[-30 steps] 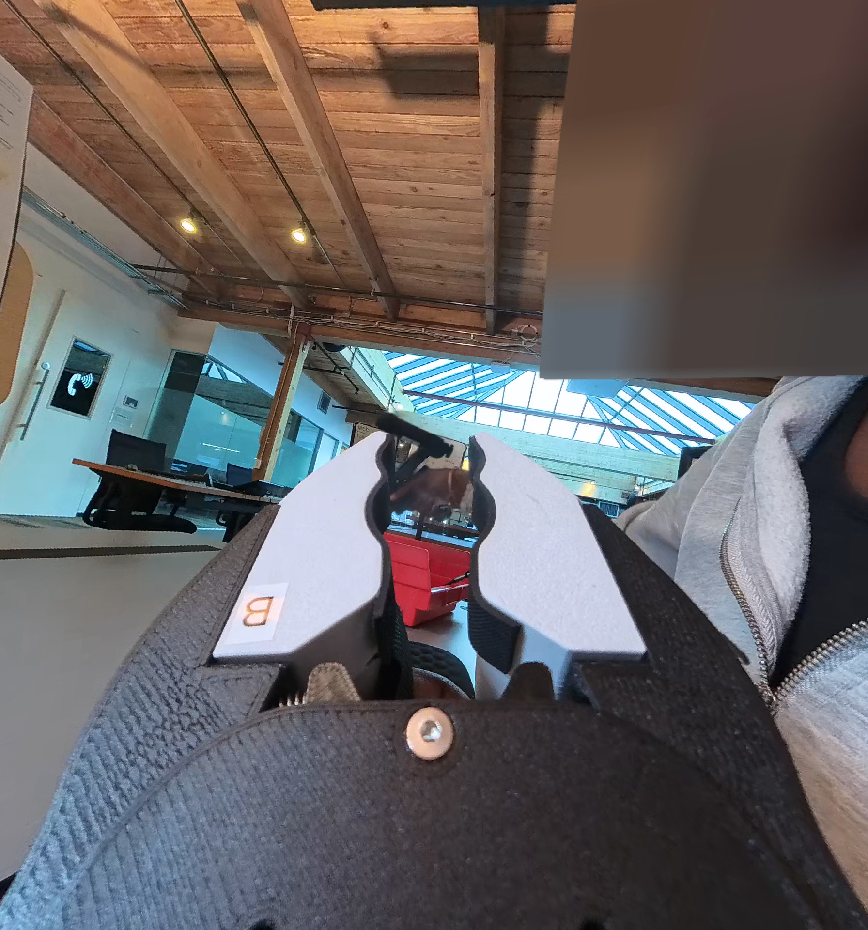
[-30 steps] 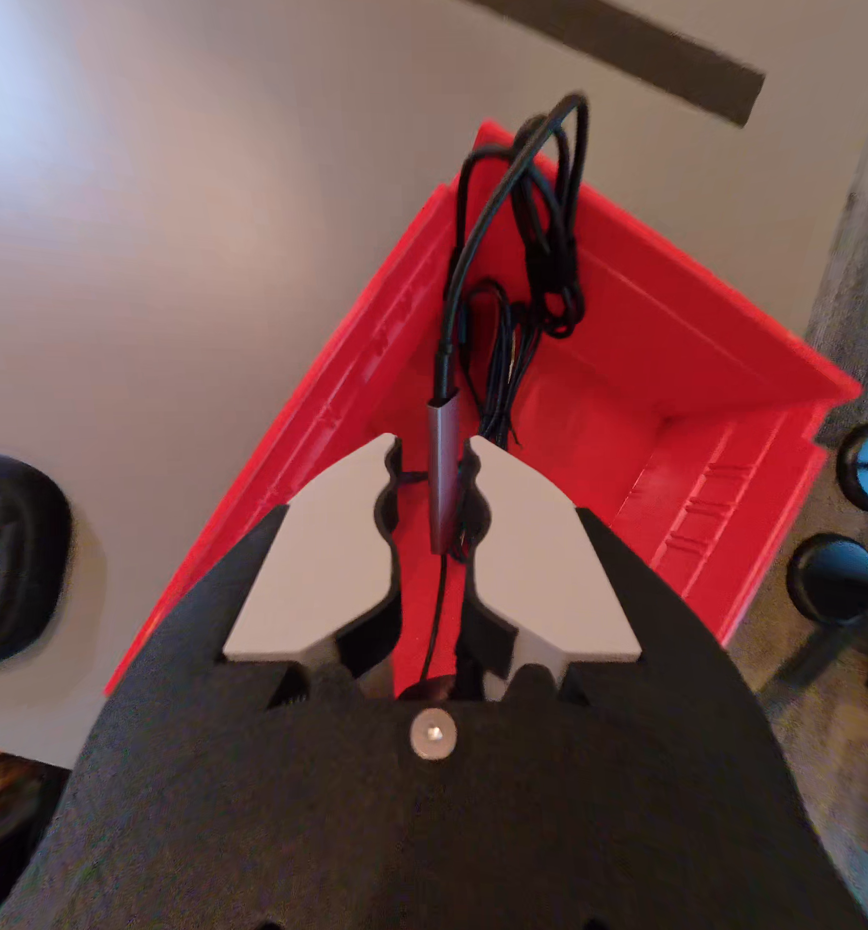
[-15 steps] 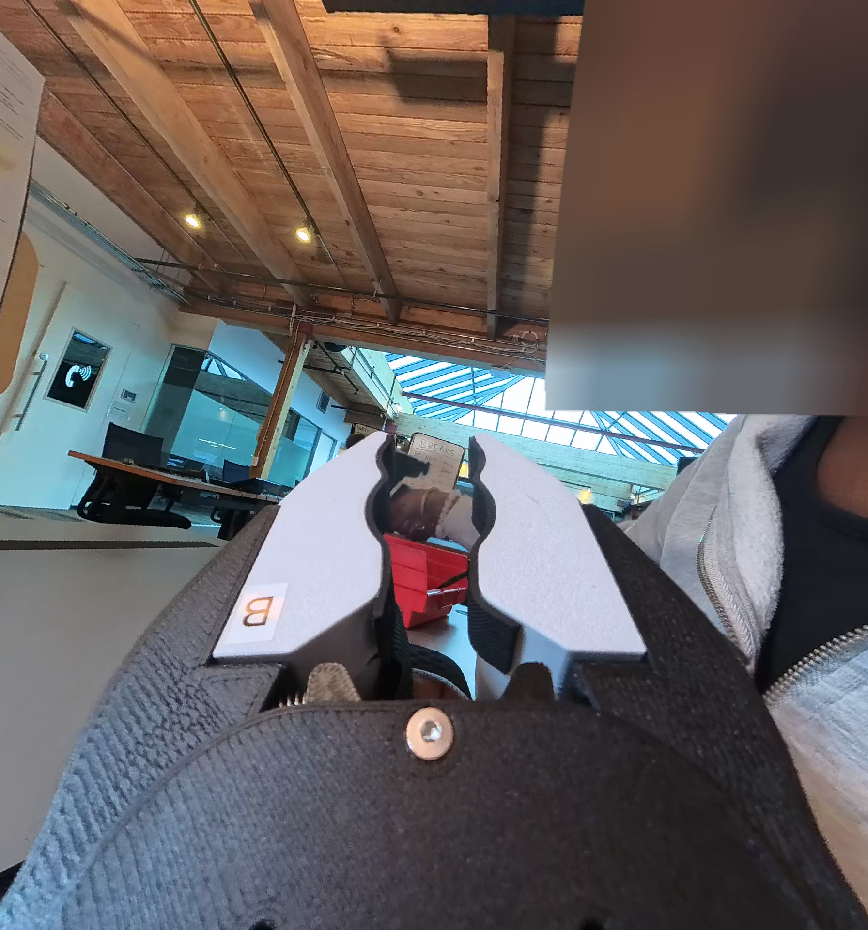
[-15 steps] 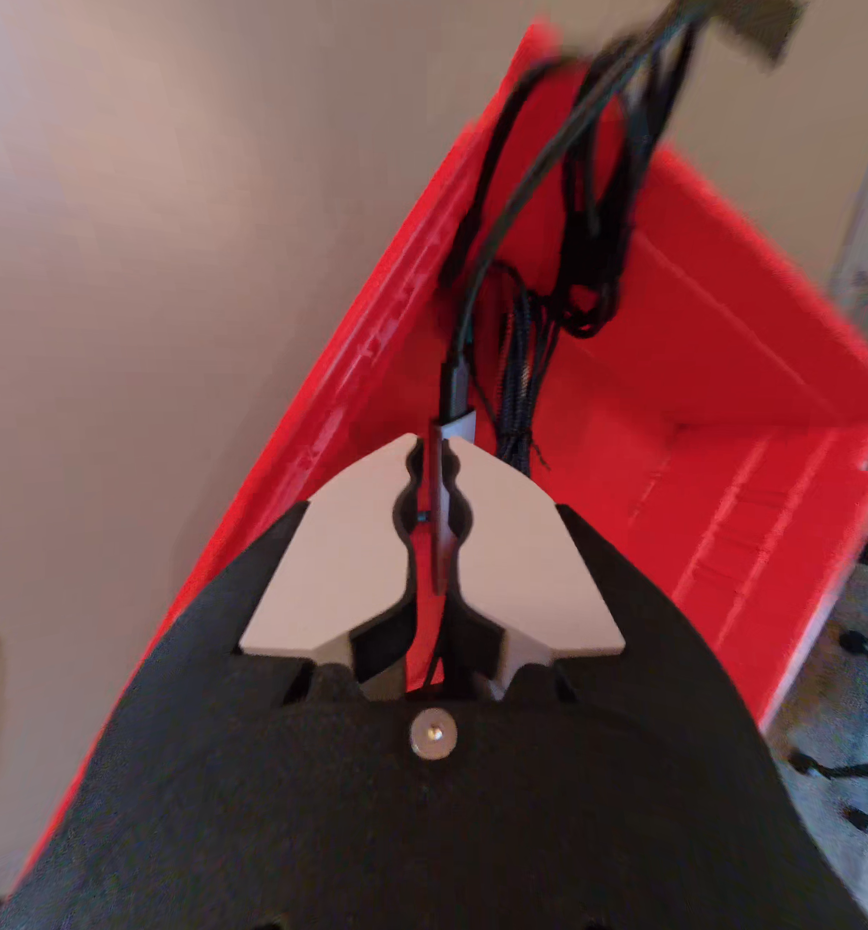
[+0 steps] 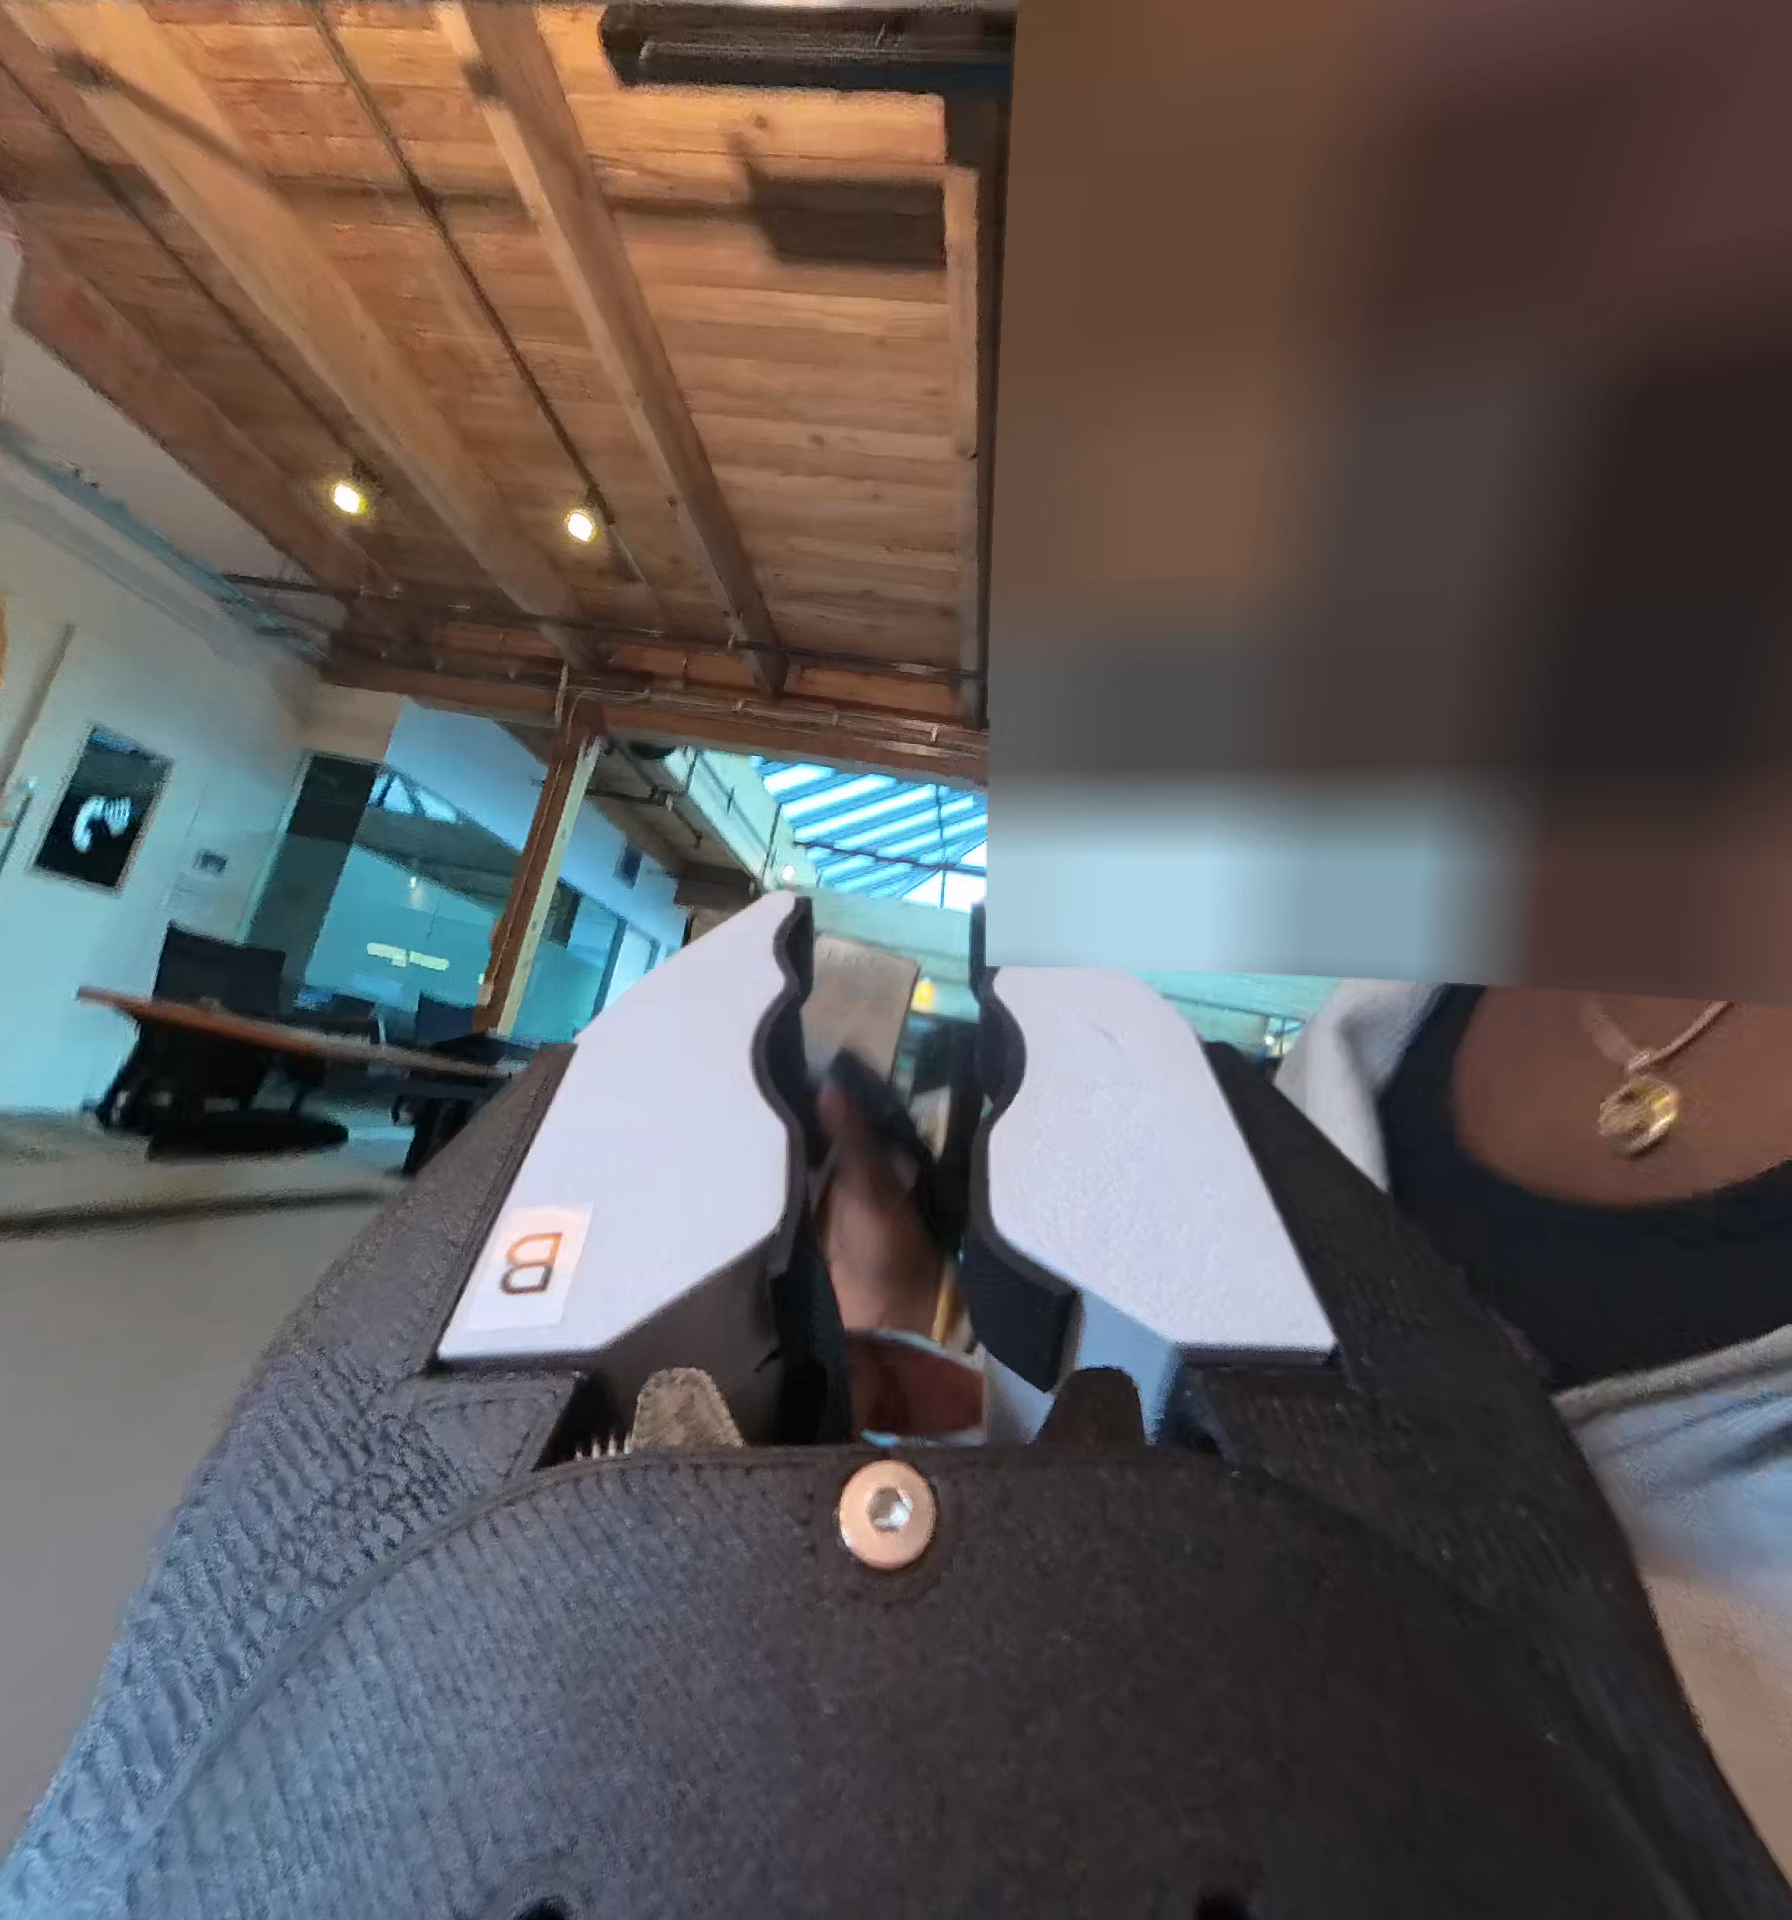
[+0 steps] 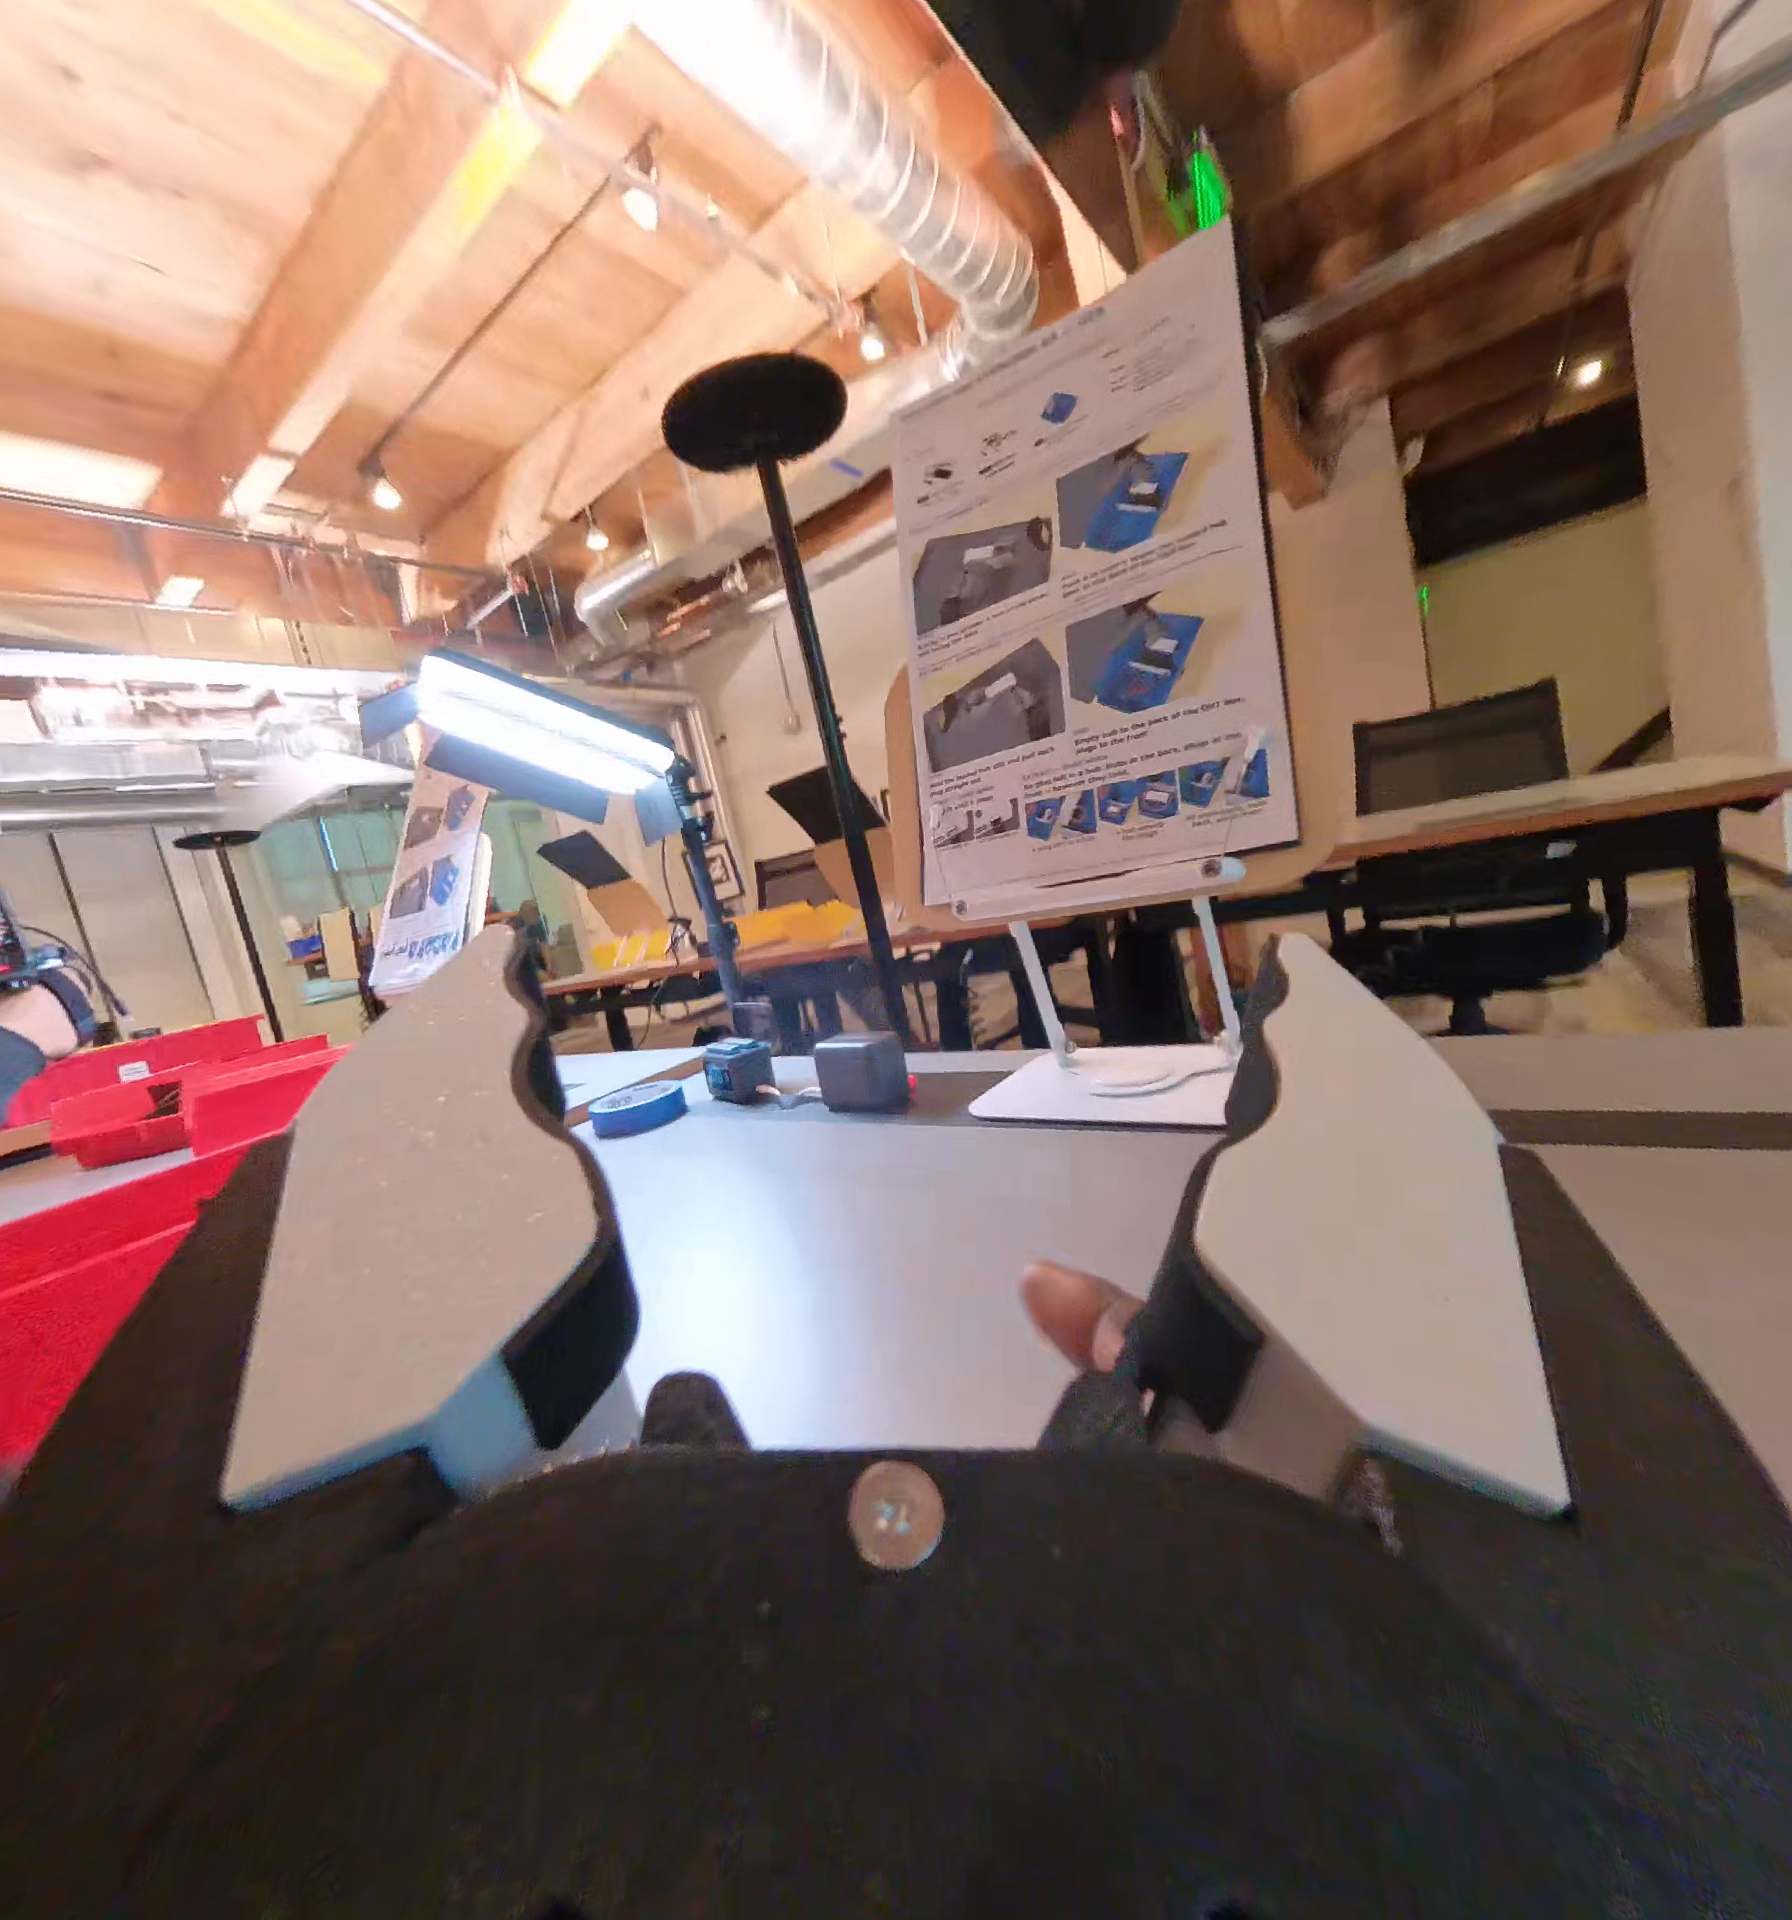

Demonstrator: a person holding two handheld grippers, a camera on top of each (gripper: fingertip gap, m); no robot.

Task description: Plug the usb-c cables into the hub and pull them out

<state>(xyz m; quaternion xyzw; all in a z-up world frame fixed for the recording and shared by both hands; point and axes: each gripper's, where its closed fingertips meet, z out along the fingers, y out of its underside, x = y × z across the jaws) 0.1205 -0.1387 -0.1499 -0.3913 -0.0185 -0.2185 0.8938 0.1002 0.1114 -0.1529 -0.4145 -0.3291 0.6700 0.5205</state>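
The hub and the usb-c cables do not show in either view. My right gripper (image 6: pixel 892 940) is wide open and empty, level above the grey table (image 6: pixel 871 1205), pointing at a white stand with a printed sheet (image 6: pixel 1089 644). A person's fingertip (image 6: pixel 1074 1314) shows by its right finger. My left gripper (image 5: pixel 887 935) points up toward the wooden ceiling, its jaws a narrow gap apart with nothing between them. A hand (image 5: pixel 871 1226) shows beyond that gap.
Red bins (image 6: pixel 92 1236) stand at the left of the right wrist view. A blue tape roll (image 6: pixel 637 1107), two small cube-shaped devices (image 6: pixel 861 1070) and a black pole (image 6: pixel 830 748) stand at the table's far side. A person in a grey hoodie (image 5: pixel 1702 1507) is close on the left gripper's right.
My right gripper, shut on the hub over the red bin half a second ago, has opened wide and swung up to face across the table. The left gripper has shifted slightly.
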